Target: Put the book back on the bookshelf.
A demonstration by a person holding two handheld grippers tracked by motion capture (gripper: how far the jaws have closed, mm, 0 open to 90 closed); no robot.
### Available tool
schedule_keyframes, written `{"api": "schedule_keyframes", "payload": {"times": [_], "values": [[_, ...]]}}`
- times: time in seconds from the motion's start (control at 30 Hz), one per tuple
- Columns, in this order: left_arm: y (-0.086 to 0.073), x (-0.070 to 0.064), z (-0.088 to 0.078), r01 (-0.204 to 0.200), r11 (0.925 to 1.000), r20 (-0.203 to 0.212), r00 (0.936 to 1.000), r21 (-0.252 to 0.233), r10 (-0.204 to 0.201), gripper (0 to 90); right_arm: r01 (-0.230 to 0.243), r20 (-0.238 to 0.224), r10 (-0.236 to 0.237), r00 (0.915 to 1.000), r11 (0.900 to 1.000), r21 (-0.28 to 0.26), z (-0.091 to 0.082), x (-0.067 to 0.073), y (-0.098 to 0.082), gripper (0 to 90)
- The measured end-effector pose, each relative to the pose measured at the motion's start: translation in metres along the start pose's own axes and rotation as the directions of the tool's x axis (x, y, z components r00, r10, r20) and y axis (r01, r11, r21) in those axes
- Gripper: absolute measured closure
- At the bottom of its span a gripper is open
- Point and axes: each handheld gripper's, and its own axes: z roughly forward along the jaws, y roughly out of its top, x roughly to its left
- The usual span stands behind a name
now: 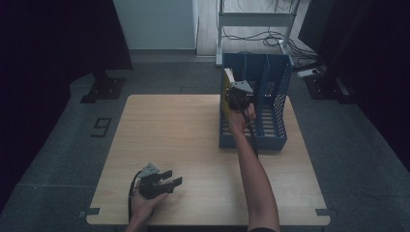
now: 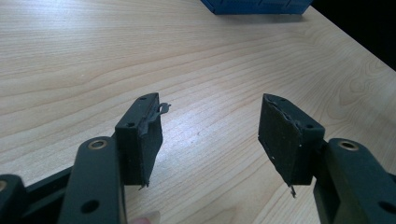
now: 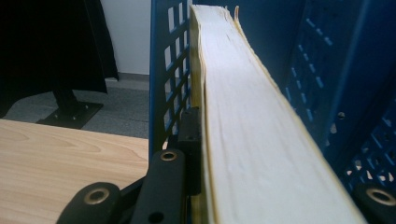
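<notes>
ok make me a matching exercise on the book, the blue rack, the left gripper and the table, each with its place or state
Things:
1. thick yellow-covered book
2. blue perforated plastic file rack
3. left gripper
4. light wooden table

States:
A. open, holding nothing
B. stands at the table's far right
C. clamped between the right gripper fingers
D. bears the rack

Pairs: 1-C, 2-B, 3-A, 4-D

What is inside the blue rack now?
A thick book stands in the rack's left slot, gripped by the right claw. The other slots look empty; the book's lower end is hidden.
</notes>
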Motion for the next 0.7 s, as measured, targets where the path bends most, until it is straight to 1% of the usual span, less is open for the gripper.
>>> {"api": "schedule_keyframes", "payload": {"times": [0.13,0.3,0.47,0.6,0.7], "values": [[-0.001,0.003,0.0,0.008,1.0,-0.004,1.0,0.0,-0.008,39.6,0.005,0.007,-0.004,1.0,1.0,-0.009,0.006,0.002,-0.001,74.6],[-0.001,0.004,-0.001,0.012,0.9999,-0.006,0.9999,0.002,-0.012,39.6,0.003,0.018,-0.003,0.9998,1.0,0.002,0.015,0.002,-0.001,74.6],[-0.001,0.005,0.0,0.016,0.9999,-0.006,0.9999,0.005,-0.016,39.6,-0.011,0.024,0.011,0.9996,1.0,-0.006,0.021,0.003,-0.001,74.6],[-0.001,0.004,0.001,0.012,0.9999,-0.001,0.9999,0.009,-0.012,39.6,-0.017,0.032,0.017,0.9993,1.0,-0.02,0.026,0.004,-0.001,74.6],[-0.001,0.004,0.001,0.011,0.9999,0.0,0.9999,0.008,-0.011,39.6,-0.021,0.038,0.022,0.999,1.0,-0.02,0.029,0.003,0.0,74.5]]}}
